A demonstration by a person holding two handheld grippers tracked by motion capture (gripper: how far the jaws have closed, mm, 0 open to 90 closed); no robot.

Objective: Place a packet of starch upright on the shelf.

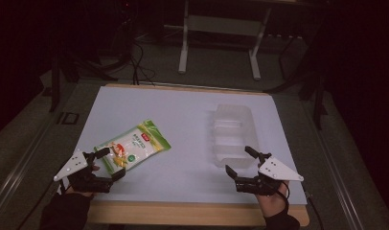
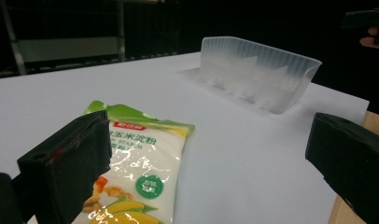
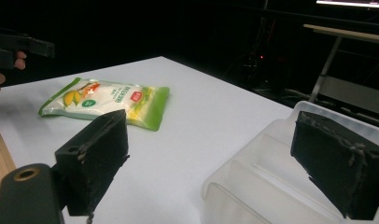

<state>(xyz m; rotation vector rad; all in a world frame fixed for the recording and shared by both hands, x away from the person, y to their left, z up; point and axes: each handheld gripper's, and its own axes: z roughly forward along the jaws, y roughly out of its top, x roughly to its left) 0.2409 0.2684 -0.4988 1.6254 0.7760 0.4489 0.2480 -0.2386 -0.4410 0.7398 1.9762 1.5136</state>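
A pouch of corn starch (image 1: 135, 145), white with green ends, lies flat on the white sheet at the left. My left gripper (image 1: 111, 164) stands open at the pouch's near end, and that end lies between the jaws without the pads pressing on it. In the left gripper view the pouch (image 2: 141, 168) runs in beside the left jaw, with my left gripper (image 2: 206, 158) wide apart. A clear plastic divided tray (image 1: 233, 136) stands at the right. My right gripper (image 1: 238, 159) is open at the tray's near corner. In the right gripper view one jaw of my right gripper (image 3: 215, 158) hangs over the tray (image 3: 267, 186).
The white sheet (image 1: 183, 115) covers a wooden table whose bare front edge (image 1: 192, 214) runs beneath both hands. A white metal frame (image 1: 219, 28) and cables stand on the dark floor beyond the far edge.
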